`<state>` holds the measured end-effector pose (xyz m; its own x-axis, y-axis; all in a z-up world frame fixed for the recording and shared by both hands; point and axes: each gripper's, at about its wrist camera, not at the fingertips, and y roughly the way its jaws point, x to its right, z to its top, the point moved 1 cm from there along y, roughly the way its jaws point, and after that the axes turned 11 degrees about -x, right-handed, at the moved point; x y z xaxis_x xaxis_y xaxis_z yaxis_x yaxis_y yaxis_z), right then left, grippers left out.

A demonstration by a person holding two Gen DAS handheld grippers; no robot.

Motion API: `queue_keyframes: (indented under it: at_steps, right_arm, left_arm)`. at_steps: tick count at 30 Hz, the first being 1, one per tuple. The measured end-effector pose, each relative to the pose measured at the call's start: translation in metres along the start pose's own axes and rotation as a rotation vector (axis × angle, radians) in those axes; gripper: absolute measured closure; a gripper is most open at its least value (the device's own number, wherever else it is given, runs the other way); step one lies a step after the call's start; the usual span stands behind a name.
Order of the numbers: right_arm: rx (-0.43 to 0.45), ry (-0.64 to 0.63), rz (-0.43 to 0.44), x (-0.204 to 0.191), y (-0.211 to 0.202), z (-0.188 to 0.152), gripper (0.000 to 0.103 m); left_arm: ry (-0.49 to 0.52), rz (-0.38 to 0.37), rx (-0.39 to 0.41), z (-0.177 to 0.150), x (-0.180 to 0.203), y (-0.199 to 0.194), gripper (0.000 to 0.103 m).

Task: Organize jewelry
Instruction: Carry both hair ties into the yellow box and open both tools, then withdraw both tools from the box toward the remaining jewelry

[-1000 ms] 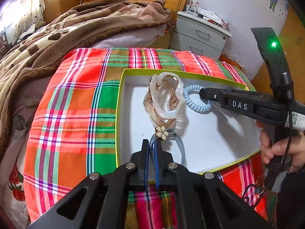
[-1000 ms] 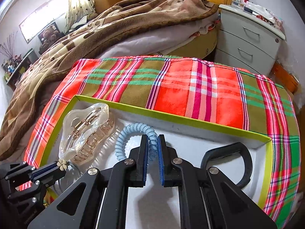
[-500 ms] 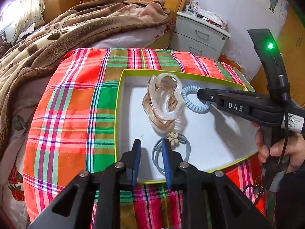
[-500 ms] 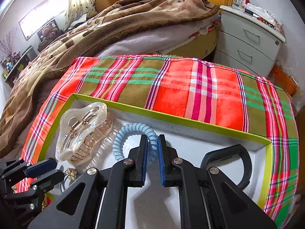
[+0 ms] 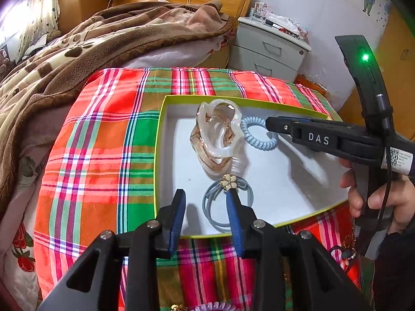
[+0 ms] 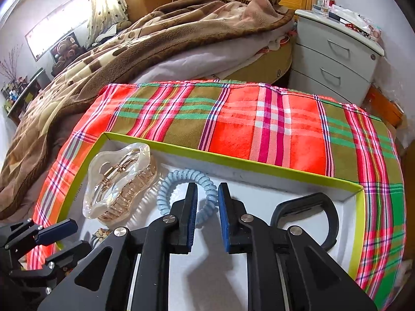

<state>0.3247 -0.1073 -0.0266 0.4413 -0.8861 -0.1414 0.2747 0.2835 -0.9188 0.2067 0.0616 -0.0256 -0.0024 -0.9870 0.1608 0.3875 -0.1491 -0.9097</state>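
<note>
Blue-padded left gripper (image 5: 206,202) gapes over the near edge of the green-rimmed box (image 5: 162,119), a grey hair tie (image 5: 228,207) inside beside it. Farther in, the right gripper (image 6: 206,193) stands open around the blue coil tie (image 6: 181,178), the clear claw clip (image 6: 119,178) alongside.

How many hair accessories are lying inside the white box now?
3. The clear claw clip lies at the far left; the blue spiral tie lies beside it, between the open right tongs; the grey flower tie lies nearest the left tongs. Others may be hidden.
</note>
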Motion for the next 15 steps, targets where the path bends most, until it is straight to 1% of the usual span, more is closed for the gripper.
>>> queue_keyframes:
  at_steps: [4, 8, 15]
  right_arm:
    - [0.012, -0.002, 0.004, -0.001, -0.007, -0.003, 0.086]
    - [0.024, 0.006, 0.008, -0.002, -0.013, -0.007, 0.086]
    - [0.050, 0.009, 0.015, -0.007, -0.027, -0.014, 0.086]
  left_arm:
    - [0.013, 0.017, 0.014, -0.003, 0.002, -0.006, 0.068]
    - [0.010, 0.020, 0.024, -0.005, 0.002, -0.013, 0.068]
    - [0.032, 0.031, 0.045, -0.013, 0.006, -0.028, 0.067]
